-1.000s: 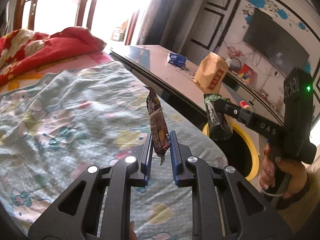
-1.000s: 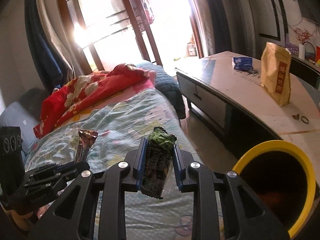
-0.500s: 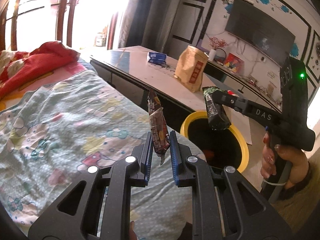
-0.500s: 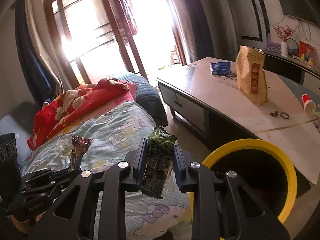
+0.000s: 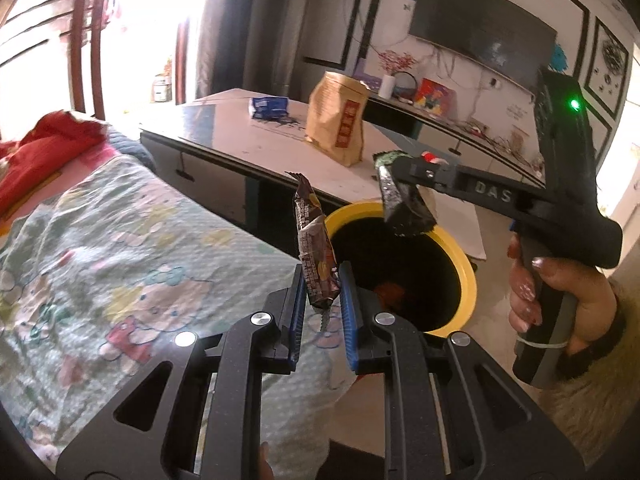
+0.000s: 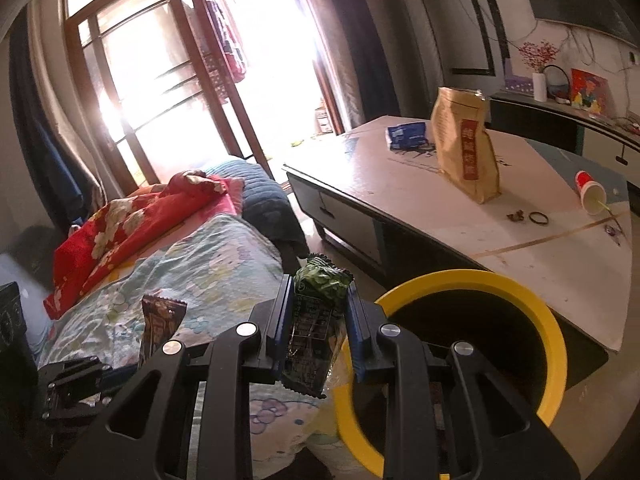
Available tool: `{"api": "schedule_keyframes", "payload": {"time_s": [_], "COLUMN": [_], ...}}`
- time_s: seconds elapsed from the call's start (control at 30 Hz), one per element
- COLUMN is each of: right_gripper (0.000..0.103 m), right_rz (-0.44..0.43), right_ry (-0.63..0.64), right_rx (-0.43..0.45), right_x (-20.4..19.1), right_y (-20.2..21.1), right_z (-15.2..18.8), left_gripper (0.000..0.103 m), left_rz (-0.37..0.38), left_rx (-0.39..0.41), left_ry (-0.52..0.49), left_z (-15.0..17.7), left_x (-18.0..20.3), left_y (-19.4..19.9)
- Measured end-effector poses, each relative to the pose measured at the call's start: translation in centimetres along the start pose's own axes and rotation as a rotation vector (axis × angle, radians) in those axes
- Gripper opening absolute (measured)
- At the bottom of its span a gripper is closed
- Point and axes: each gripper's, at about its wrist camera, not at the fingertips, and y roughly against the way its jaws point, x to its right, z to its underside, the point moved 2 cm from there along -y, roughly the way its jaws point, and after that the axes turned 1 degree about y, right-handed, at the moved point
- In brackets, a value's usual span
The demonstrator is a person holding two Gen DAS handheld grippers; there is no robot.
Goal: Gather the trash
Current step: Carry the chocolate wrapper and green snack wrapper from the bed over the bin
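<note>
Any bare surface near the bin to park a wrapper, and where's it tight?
Free: the white table top between the tan paper bag and the yellow bin; the floral sheet left of the left gripper. Tight: around the ring, the tipped cup and the blue packet.

Patterned bedspread (image 5: 120,248) with red quilt (image 6: 132,220), table (image 6: 520,240) bearing paper bag (image 6: 464,152), blue packet (image 6: 406,136)

Two hand-held grippers, the left (image 5: 320,300) and the right (image 6: 316,320), carry two snack wrappers: one brown (image 5: 314,248), one green (image 6: 316,312). One yellow-rimmed bin (image 6: 532,304) sits at four o'clock. The bench (image 6: 520,232) bears one paper bag (image 6: 464,152), one blue packet (image 6: 406,135) and one cup (image 6: 590,192).
</note>
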Motion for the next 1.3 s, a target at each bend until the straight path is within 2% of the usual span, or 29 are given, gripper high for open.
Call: {"api": "schedule_keyframes", "payload": {"time_s": [0.6, 0.93, 1.3], "right_gripper": [0.024, 0.027, 0.031], "right_rz": [0.127, 0.155, 0.178], "right_ry": [-0.115, -0.171, -0.235], "right_rx": [-0.012, -0.035, -0.072], "right_x": [6.9, 9.6, 11.7], "right_y": [0.6, 0.2, -0.3], "right_z": [1.3, 2.0, 3.2], "left_gripper": [0.011, 0.011, 0.011], "left_rz": [0.075, 0.127, 0.119], "left_rx": [-0.083, -0.141, -0.204], "left_ry": [-0.144, -0.153, -0.183], "left_z": [0.9, 0.9, 0.0], "left_x": [5.1, 6.4, 7.6], "left_y": [-4.8, -8.2, -13.0]}}
